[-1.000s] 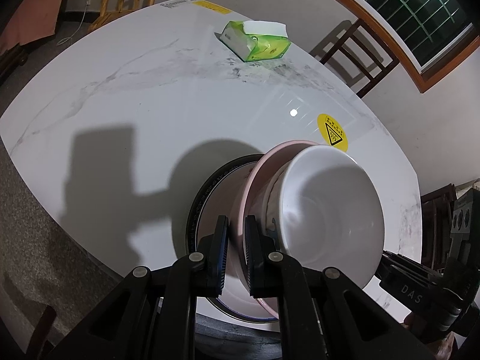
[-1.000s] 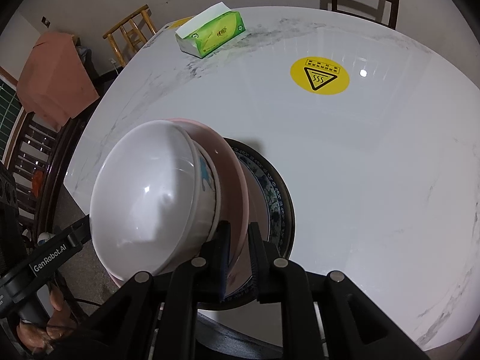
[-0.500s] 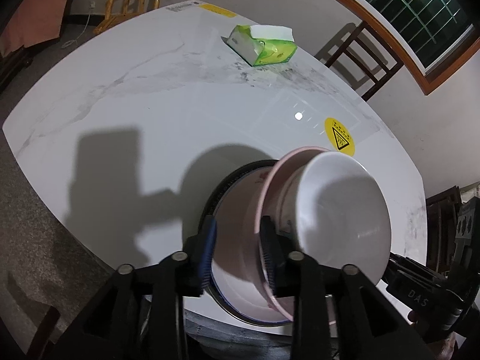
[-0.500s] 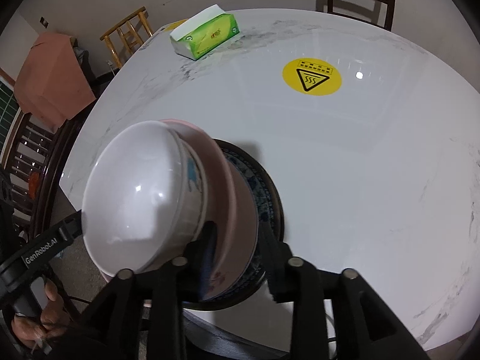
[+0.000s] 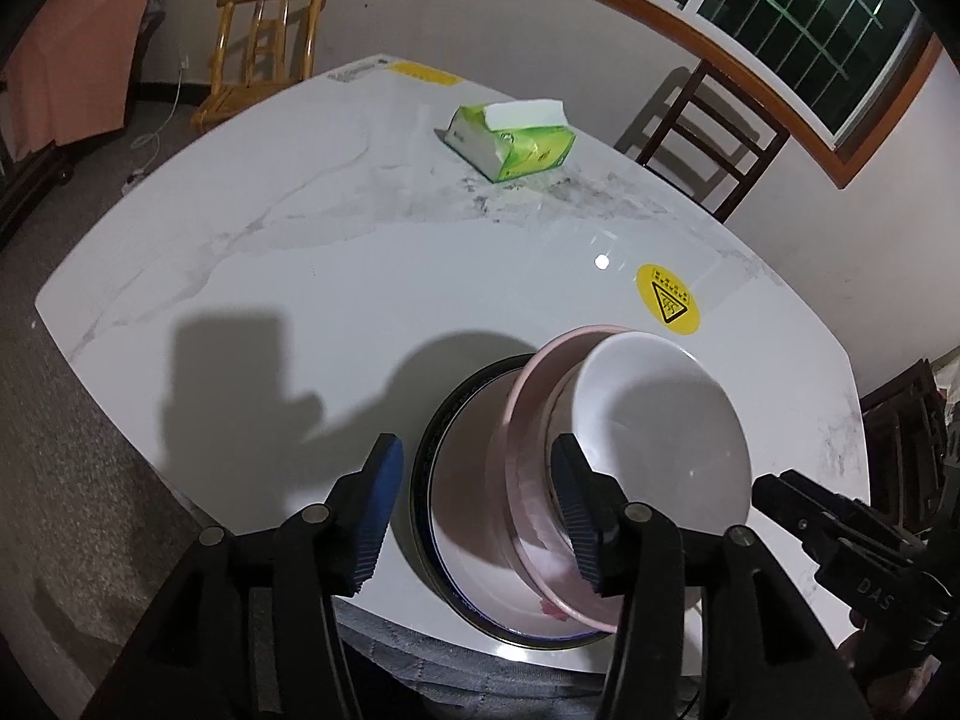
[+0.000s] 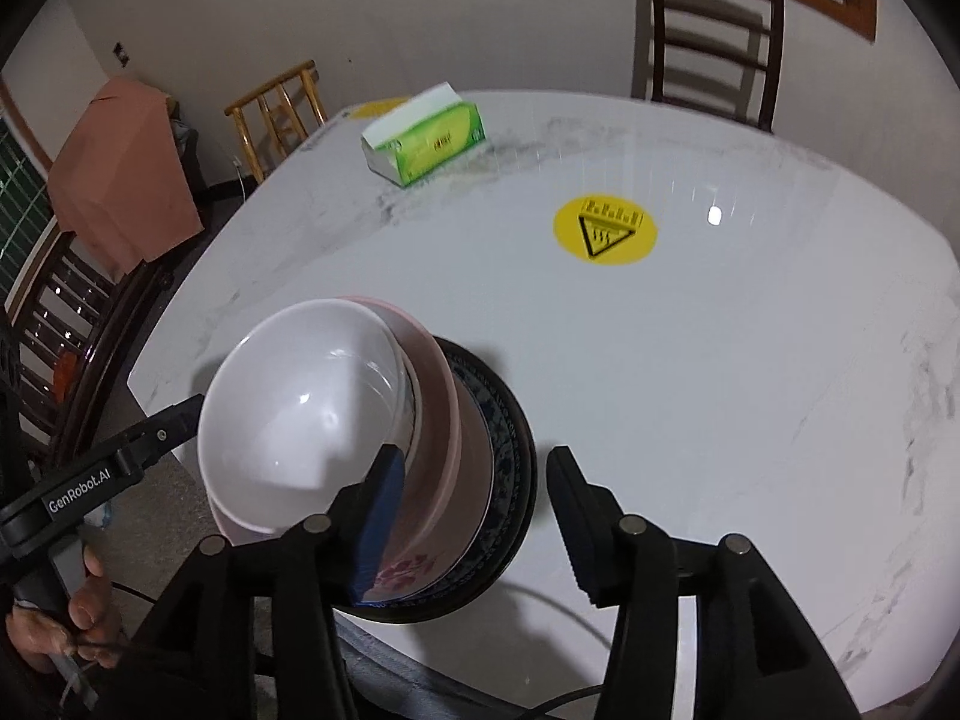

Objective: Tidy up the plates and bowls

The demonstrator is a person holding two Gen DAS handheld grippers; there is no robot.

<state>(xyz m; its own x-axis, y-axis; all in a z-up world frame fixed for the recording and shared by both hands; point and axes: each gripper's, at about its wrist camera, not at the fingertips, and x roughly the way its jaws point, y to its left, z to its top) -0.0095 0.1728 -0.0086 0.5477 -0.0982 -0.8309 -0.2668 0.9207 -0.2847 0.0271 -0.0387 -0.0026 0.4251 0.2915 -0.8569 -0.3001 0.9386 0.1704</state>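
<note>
The stack sits at the near edge of the table (image 5: 312, 276): a dark-rimmed plate (image 5: 462, 528) at the bottom, a pink bowl (image 5: 528, 516) on it, and a white bowl (image 5: 660, 432) nested in the pink one. In the right wrist view the same plate (image 6: 510, 468), pink bowl (image 6: 444, 420) and white bowl (image 6: 300, 408) read in the same order.

The left gripper (image 5: 477, 504) stands released, its fingers spread on either side of the stack's left rim, touching nothing that I can make out. The right gripper (image 6: 474, 516) is likewise spread wide at the stack's right side; its inner finger (image 6: 378, 516) overlaps the pink bowl's rim in the picture, though whether it touches is hard to tell from this angle.

Beyond the stack lies a yellow sticker (image 5: 669, 300), near it on the right. A green tissue box (image 5: 510, 141) sits well apart from the stack, toward the far edge. A dark chair (image 5: 714, 138) and a yellow chair (image 5: 264, 60) stand past the table.
</note>
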